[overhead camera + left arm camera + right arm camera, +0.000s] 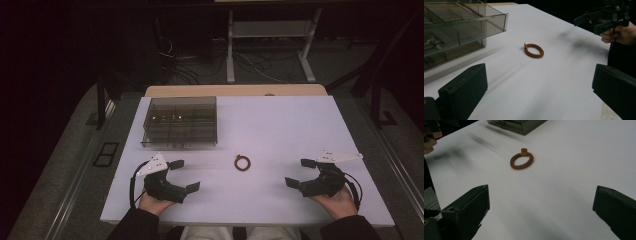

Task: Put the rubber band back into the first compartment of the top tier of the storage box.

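Observation:
A small brown braided ring (242, 163) lies flat on the white table (280, 130), between my two grippers. The left gripper view shows the ring (534, 50) ahead of the jaws, and the right gripper view shows the ring (521, 160) with a small tab at its far side. My left gripper (184, 175) rests near the front left edge, open and holding nothing. My right gripper (300, 173) rests at the front right, also open and holding nothing. In the left gripper view the right gripper (599, 21) is seen far off, held in a hand.
A clear smoky plastic organiser box (180, 121) with several compartments stands at the table's back left; small metal parts lie in some of them. The box corner (461, 27) is close on the left of the left gripper. Cables and a stand's legs lie on the floor beyond.

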Action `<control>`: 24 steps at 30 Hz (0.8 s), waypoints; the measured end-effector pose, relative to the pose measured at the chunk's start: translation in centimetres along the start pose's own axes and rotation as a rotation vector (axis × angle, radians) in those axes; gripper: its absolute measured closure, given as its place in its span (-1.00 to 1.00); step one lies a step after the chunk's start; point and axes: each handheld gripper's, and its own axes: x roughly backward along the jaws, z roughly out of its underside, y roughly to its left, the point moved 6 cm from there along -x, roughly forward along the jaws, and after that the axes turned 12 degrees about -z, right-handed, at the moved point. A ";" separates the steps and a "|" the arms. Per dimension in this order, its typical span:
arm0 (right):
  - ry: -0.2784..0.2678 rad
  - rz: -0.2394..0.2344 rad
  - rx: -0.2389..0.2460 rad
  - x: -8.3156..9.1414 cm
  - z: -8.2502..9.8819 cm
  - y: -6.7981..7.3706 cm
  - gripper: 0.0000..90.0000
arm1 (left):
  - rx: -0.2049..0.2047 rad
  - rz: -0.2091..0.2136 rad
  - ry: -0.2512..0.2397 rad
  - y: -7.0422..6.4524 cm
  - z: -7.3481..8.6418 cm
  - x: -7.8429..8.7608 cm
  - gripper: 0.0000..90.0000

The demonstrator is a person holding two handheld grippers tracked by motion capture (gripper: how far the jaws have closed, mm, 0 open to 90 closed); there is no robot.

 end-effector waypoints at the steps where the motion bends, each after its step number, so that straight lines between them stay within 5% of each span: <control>1: 0.001 -0.003 -0.001 0.0 0.0 0.0 -1.00 | -0.004 0.003 0.003 -0.1 0.0 0.0 -1.00; 24: 0.005 -0.029 -0.001 0.4 0.1 0.7 -1.00 | -0.044 0.022 0.042 -0.5 -0.9 -0.5 -1.00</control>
